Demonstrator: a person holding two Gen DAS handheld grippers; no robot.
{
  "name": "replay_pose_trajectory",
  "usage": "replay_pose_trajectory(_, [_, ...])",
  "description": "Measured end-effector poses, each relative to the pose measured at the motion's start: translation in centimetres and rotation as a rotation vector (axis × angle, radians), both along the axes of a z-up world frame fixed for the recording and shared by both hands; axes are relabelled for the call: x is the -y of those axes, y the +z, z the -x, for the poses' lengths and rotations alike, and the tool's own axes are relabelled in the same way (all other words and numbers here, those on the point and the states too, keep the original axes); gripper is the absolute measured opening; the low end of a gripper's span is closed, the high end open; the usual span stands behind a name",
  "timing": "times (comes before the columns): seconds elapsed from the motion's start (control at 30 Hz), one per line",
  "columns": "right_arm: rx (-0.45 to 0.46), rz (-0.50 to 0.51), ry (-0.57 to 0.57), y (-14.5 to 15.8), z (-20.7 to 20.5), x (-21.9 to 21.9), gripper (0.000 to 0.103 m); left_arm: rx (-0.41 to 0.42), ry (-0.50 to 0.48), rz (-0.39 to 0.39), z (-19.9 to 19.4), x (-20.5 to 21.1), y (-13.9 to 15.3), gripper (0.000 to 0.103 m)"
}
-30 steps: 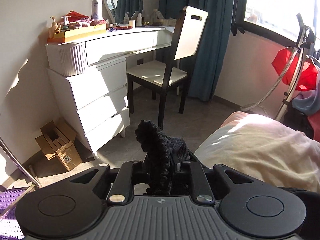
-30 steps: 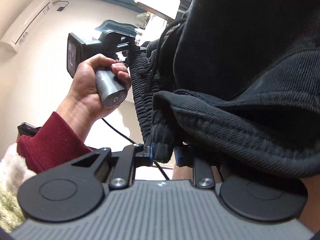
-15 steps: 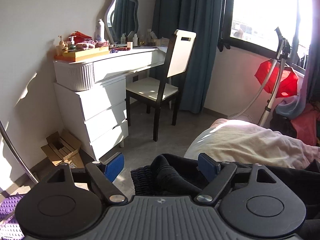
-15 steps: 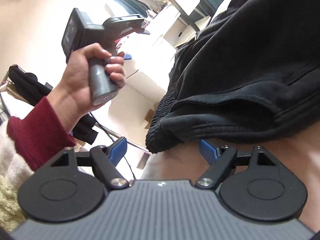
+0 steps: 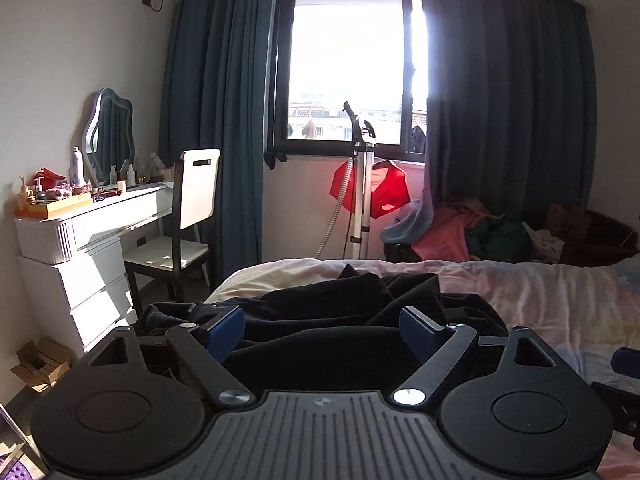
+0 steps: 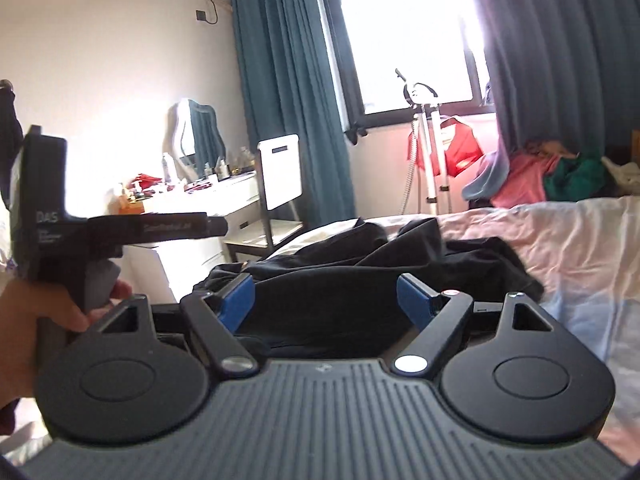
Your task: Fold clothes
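Trousers [image 5: 340, 320], black and crumpled, lie on the bed [image 5: 540, 292] at twelve o'clock of both grippers, long axis running nine to three, the left gripper [image 5: 322, 330] still opening, the right gripper [image 6: 325, 300] spread wide, neither gripping cloth.

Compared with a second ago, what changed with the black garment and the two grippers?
Both grippers let go: the left gripper and right gripper, each shut on the black garment a second ago, now stand open. The garment, then held up, now lies rumpled on the bed. Dresser and chair are unchanged.
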State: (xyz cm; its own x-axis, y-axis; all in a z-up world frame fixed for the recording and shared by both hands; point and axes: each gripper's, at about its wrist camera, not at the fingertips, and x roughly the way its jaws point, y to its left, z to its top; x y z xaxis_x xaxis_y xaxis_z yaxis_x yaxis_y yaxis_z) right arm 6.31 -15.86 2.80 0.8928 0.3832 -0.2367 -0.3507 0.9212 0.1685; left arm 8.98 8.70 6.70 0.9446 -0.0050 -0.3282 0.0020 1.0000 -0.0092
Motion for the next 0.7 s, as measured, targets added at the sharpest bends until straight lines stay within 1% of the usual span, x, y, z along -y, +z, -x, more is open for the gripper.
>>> replay_pose_trajectory(0.03, [0.012,0.021,-0.023,0.0,0.2,0.8,0.080,0.006,-0.015,0.009,1.0,1.2,-0.4,0.088])
replay_pose_trajectory(0.1, [0.034,0.076,-0.074,-1.3,0.0,1.3,0.081,0.014,-0.039,0.041,2.9,3.1,-1.9,0.090])
replay_pose_trajectory(0.13, [0.043,0.081,-0.078,-1.6,0.2,2.0,0.081,0.017,-0.043,0.050,3.6,3.7,-2.8,0.091])
replay_pose_trajectory(0.2, [0.046,0.068,-0.103,-2.8,1.1,3.6,0.080,0.018,-0.060,0.067,4.8,4.5,-4.8,0.093])
replay_pose_trajectory(0.3, [0.047,0.048,-0.156,-4.8,2.5,5.4,0.080,0.014,-0.077,0.091,6.1,4.5,-8.8,0.094])
replay_pose_trajectory(0.37, [0.024,0.030,-0.161,-6.0,2.9,6.3,0.080,-0.043,-0.061,0.101,5.9,3.9,-10.9,0.094])
replay_pose_trajectory(0.43, [0.028,0.033,-0.164,-6.5,3.1,6.8,0.080,-0.075,-0.046,0.110,5.8,3.4,-11.9,0.094])
replay_pose_trajectory(0.5, [0.044,0.038,-0.172,-6.3,3.2,7.0,0.080,-0.071,-0.034,0.104,5.5,3.2,-11.9,0.094])
replay_pose_trajectory(0.6, [0.046,-0.011,-0.181,-6.1,2.9,7.7,0.080,-0.058,-0.030,0.109,5.5,2.9,-12.2,0.094])
replay_pose_trajectory(0.7, [0.022,-0.030,-0.199,-6.3,2.6,8.1,0.080,-0.071,-0.030,0.095,4.9,2.8,-12.7,0.094])
